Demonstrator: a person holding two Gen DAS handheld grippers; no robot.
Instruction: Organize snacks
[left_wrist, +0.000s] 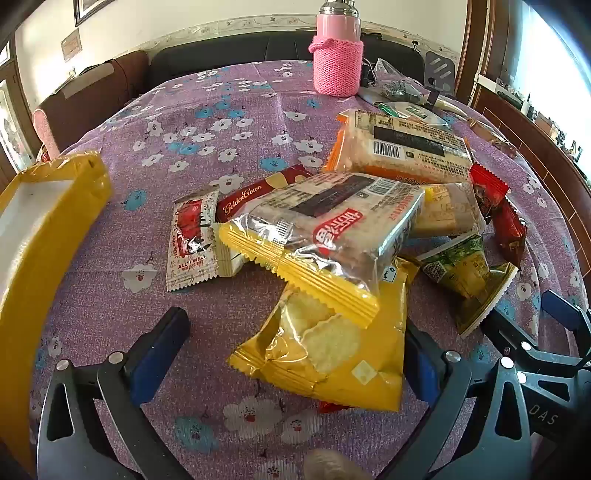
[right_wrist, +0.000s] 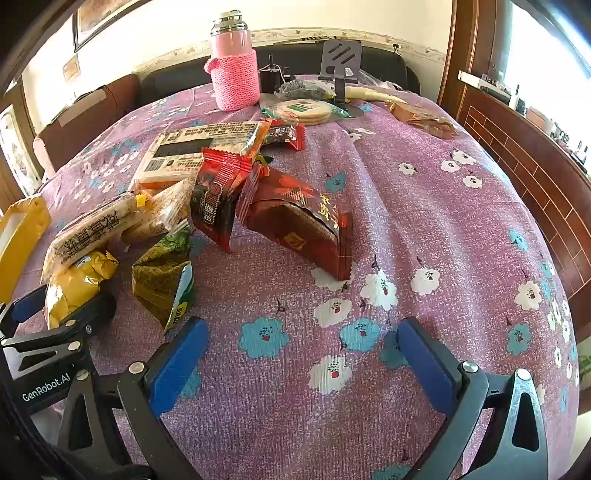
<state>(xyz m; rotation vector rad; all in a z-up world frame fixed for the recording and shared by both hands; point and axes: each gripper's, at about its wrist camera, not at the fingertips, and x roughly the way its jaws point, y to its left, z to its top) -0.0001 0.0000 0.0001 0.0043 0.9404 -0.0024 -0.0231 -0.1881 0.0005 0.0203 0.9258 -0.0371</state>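
While both tongs stand spread and empty, the left gripper (left_wrist: 295, 354) straddling a yellow cracker packet (left_wrist: 332, 354) and the right gripper (right_wrist: 303, 354) over bare cloth, the snack pile (left_wrist: 351, 221) beyond lies unsorted and the yellow box (left_wrist: 55, 206) looks empty: barely begun

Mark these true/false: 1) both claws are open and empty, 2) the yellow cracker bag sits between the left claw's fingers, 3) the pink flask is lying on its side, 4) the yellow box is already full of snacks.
1) True. Left claw and right claw are both open, gripping nothing.
2) True. The yellow cracker bag lies between the fingers, not clamped.
3) False. The pink flask stands upright at the table's far edge.
4) False. The yellow box shows a bare white interior; the snacks are piled on the tablecloth.
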